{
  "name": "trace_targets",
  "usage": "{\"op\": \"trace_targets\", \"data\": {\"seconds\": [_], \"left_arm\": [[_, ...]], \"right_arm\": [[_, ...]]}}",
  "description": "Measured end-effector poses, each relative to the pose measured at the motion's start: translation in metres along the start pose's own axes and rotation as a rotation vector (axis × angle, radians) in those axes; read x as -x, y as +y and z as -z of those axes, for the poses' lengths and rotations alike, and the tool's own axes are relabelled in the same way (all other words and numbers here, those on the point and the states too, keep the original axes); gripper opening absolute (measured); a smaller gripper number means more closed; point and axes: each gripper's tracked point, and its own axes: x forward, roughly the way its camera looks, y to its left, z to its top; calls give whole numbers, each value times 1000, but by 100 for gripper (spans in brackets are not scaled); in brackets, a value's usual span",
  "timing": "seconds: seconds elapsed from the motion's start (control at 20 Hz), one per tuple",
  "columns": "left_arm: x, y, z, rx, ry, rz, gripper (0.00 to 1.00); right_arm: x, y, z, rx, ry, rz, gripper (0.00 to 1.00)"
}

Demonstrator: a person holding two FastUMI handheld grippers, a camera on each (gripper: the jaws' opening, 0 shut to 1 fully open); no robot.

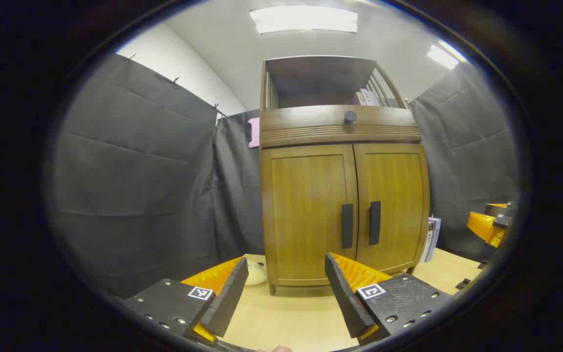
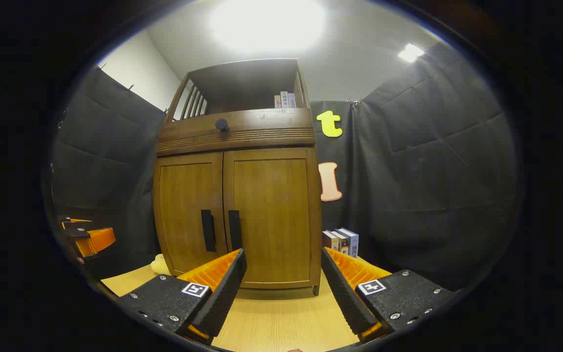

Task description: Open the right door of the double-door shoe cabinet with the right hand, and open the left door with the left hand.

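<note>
Left gripper view: shoe cabinet (image 1: 342, 195) stands upright on the light wood table (image 1: 286, 318), both doors closed. Left door (image 1: 308, 215) and right door (image 1: 391, 205) meet at centre, a dark vertical handle on each. Left gripper (image 1: 286, 293) fingers spread apart, empty, short of the cabinet base. Right gripper (image 1: 489, 225) at far right edge; jaw state can't be told here.

Right gripper view: same cabinet, doors closed. Right gripper's fingers spread wide, nothing between them. Books (image 2: 341, 240) stand beside the cabinet's right side. Left gripper at left edge
</note>
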Motion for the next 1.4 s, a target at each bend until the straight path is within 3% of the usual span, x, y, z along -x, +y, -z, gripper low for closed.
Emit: {"op": "trace_targets", "data": {"seconds": [0.85,1.15,1.2,1.4], "left_arm": [[1,2,-2,-9,-21,-16,91],[5,12,-9,-9,-28,-46,90],[5,15,-10,-10,-28,-54,85],[12,34,-10,-14,-30,-85,84]], "right_arm": [[-8,4,-2,-9,-2,-30,94],[-33,20,-16,-18,-21,-60,95],[-37,23,-19,-18,-24,-67,95],[-55,33,-29,-13,-44,-89,95]]}}
